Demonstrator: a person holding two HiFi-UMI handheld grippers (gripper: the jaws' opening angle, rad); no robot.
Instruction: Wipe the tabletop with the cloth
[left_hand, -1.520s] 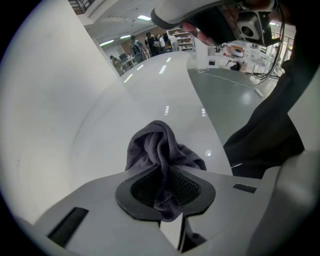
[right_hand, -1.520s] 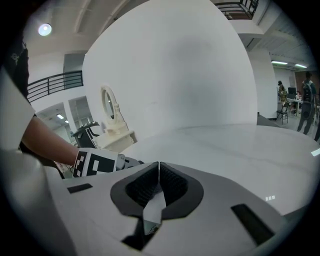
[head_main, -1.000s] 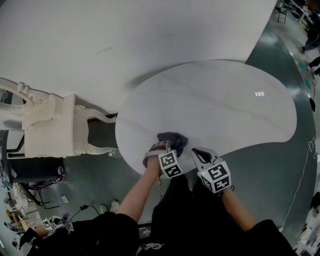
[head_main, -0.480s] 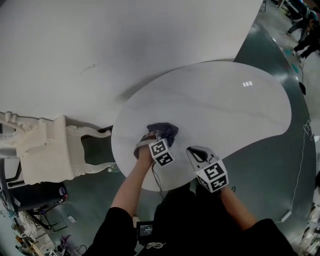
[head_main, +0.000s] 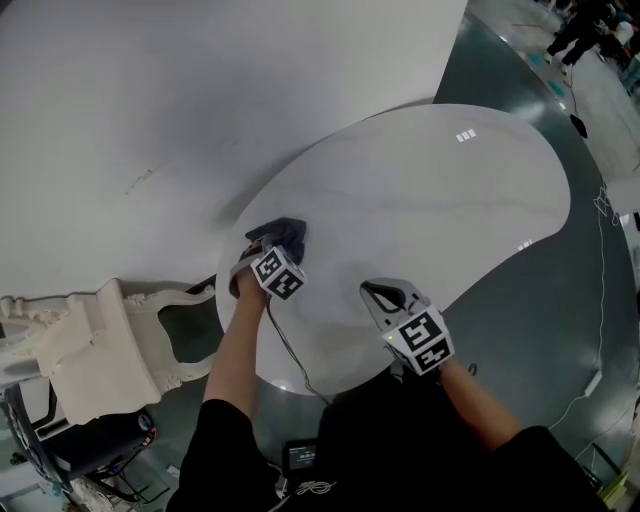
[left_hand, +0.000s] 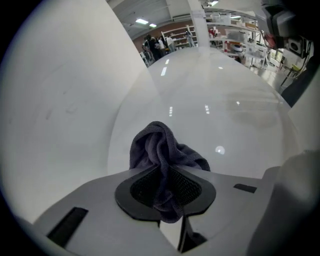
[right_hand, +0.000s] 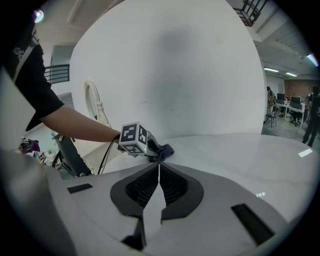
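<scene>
Since the earlier head view, the left claw had carried the dark cloth from the near edge of the pale oval surface, close in front of the person, out along that edge to the left rim, beside the white backdrop wall. The right claw had shifted only a little and hung over the near edge, well apart from the cloth. The left claw was clenched on a bunched fold of the cloth, the rest of which spilled forward onto the surface. The right claw was clenched with nothing between its pads. Wiping appeared to be under way, with the near-left margin probably covered. The broad middle and the far right end seemingly remained to be wiped, though no dirt or streak showed to confirm this.
</scene>
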